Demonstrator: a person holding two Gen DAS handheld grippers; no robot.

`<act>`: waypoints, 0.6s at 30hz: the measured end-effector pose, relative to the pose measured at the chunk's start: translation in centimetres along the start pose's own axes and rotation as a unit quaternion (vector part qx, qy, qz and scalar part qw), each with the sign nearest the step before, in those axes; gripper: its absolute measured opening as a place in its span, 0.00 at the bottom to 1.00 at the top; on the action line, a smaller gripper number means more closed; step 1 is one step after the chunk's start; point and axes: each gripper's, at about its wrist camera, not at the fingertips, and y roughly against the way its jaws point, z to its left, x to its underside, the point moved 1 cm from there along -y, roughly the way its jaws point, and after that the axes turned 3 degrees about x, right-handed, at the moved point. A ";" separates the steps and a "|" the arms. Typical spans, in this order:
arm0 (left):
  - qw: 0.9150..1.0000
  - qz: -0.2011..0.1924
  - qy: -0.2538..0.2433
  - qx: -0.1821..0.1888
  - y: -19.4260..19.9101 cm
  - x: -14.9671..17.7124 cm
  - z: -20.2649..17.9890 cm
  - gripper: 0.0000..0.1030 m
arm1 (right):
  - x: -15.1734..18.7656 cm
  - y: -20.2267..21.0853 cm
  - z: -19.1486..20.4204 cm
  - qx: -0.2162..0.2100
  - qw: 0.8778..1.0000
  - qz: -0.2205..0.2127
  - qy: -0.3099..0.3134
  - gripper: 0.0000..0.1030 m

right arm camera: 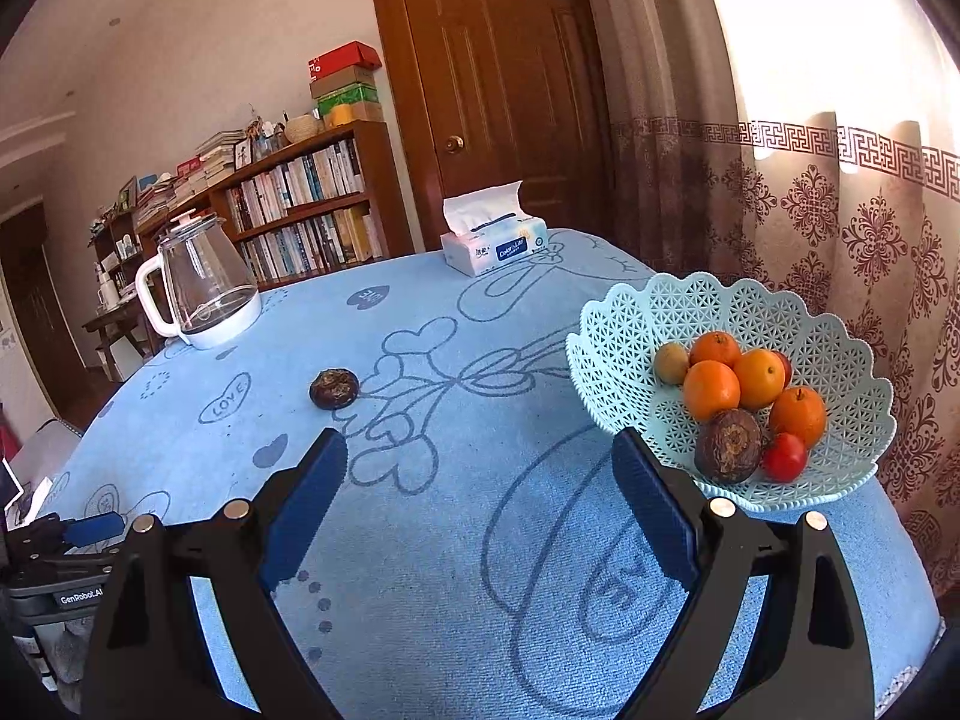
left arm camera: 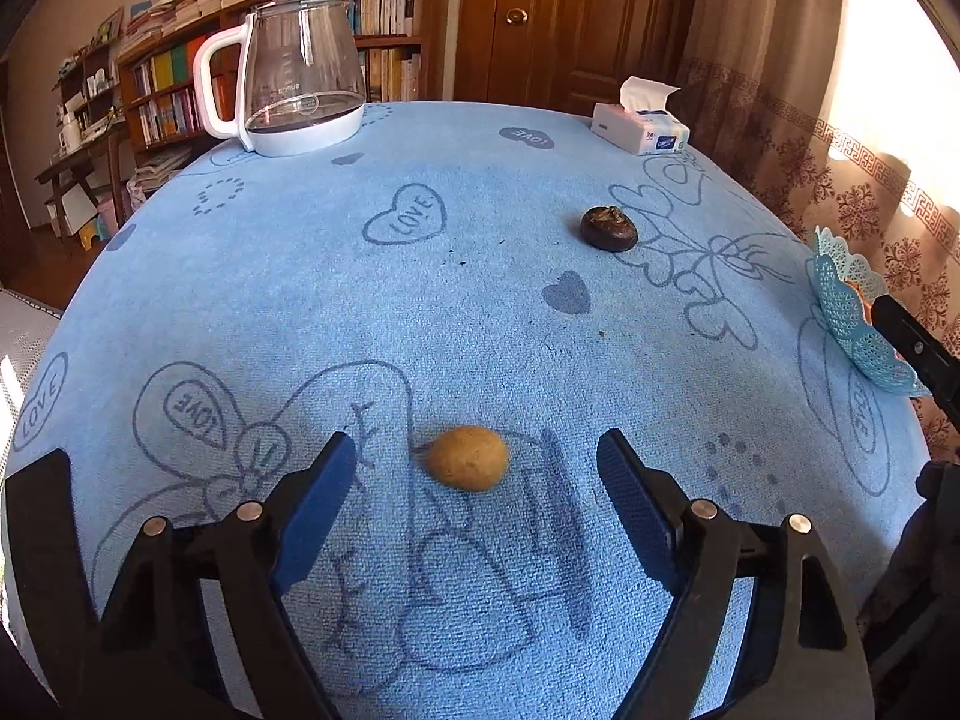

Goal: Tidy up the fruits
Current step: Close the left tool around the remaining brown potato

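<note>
A small tan oval fruit (left arm camera: 468, 458) lies on the blue tablecloth (left arm camera: 420, 300), just ahead of my left gripper (left arm camera: 478, 456) and in line with the gap between its blue pads. The pads stand apart and clear of the fruit, so that gripper is open. A dark brown wrinkled fruit (left arm camera: 608, 228) (right arm camera: 333, 387) rests farther off on the cloth. My right gripper (right arm camera: 480, 459) is open over bare cloth, with nothing between its pads. To its right stands a pale blue lattice basket (right arm camera: 630, 336) holding several oranges, a red fruit, a tan one and a dark brown one.
A glass kettle with a white handle (left arm camera: 300, 72) (right arm camera: 201, 288) stands at the table's far left. A tissue box (left arm camera: 639, 123) (right arm camera: 495, 243) sits at the far edge. The basket's rim (left arm camera: 840, 306) shows at the right of the left wrist view. Behind are a bookshelf, a door and a curtain.
</note>
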 end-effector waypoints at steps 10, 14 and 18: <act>0.999 0.027 0.020 0.009 -1.3 0.2 0.7 0.40 | 0.1 -0.2 0.5 -0.006 1.000 0.007 0.012 0.88; 0.999 0.027 0.014 0.015 -1.4 0.2 0.5 0.28 | 0.2 -0.4 0.6 -0.007 1.000 0.010 0.012 0.88; 0.999 0.024 0.009 0.022 -1.3 0.3 0.3 0.28 | 0.2 -0.6 0.6 -0.008 1.000 0.014 0.011 0.88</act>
